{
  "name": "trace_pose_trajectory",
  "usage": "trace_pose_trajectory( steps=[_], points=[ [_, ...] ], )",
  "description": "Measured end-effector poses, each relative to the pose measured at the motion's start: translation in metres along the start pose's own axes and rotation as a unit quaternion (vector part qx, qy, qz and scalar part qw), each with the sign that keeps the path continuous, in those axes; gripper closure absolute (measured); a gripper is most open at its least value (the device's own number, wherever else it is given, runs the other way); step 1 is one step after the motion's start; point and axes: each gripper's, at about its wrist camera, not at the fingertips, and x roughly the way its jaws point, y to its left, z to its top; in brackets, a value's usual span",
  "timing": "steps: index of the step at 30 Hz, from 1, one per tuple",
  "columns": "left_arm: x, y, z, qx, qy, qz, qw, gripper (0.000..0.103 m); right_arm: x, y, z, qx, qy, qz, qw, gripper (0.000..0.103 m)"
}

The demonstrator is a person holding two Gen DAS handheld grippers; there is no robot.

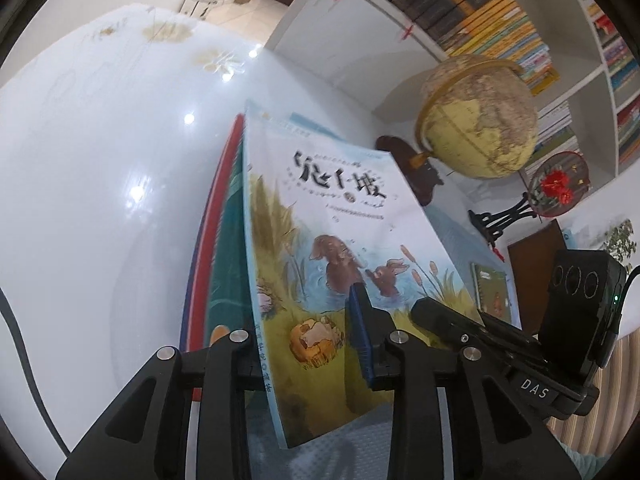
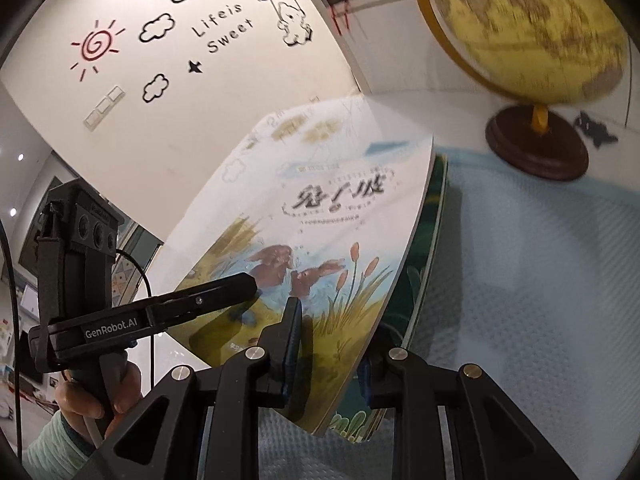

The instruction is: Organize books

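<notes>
Both grippers, left (image 1: 310, 344) & right (image 2: 332, 360), pinched the book stack (image 2: 320, 240) upright on edge, its long axis pointing fwd toward the globe (image 2: 532, 32).

Our right claw (image 2: 328, 344) is clamped on the lower edge of a stack of books (image 2: 320, 240), picture book w/ two brown animals on top. Left claw (image 2: 244, 286) comes in from our left, tip on that cover. Globe (image 2: 532, 32) sits ahead-right, apart from the books.
</notes>
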Motion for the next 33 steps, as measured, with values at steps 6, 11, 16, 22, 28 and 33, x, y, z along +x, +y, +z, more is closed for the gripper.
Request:
trace_pose_trajectory(
  steps=[6,11,16,22,28,33],
  points=[
    [0.002,0.007,-0.003,-0.012,-0.002,0.016,0.9998,0.073,0.007,0.002,-0.004,0.002,0.009,-0.003,1.0,0.08],
    [-0.003,0.005,-0.002,-0.016,-0.01,0.061,0.998,0.072,0.011,0.003,-0.005,0.007,0.018,-0.007,1.0,0.08],
    [-0.014,0.005,-0.003,-0.01,-0.029,0.128,0.9913,0.072,0.013,-0.002,-0.007,0.008,0.031,-0.013,0.999,0.075],
    [-0.018,-0.006,-0.009,-0.008,-0.048,0.174,0.9836,0.072,0.008,0.004,-0.012,-0.02,0.048,-0.023,0.998,0.071],
    [-0.025,-0.062,-0.02,0.058,-0.065,0.181,0.9796,0.072,-0.057,-0.032,-0.038,0.002,0.016,-0.053,0.998,0.071],
    [-0.001,-0.145,-0.041,0.113,-0.05,0.138,0.9827,0.072,-0.149,-0.089,-0.065,0.043,-0.041,-0.089,0.994,0.07]
  ],
)
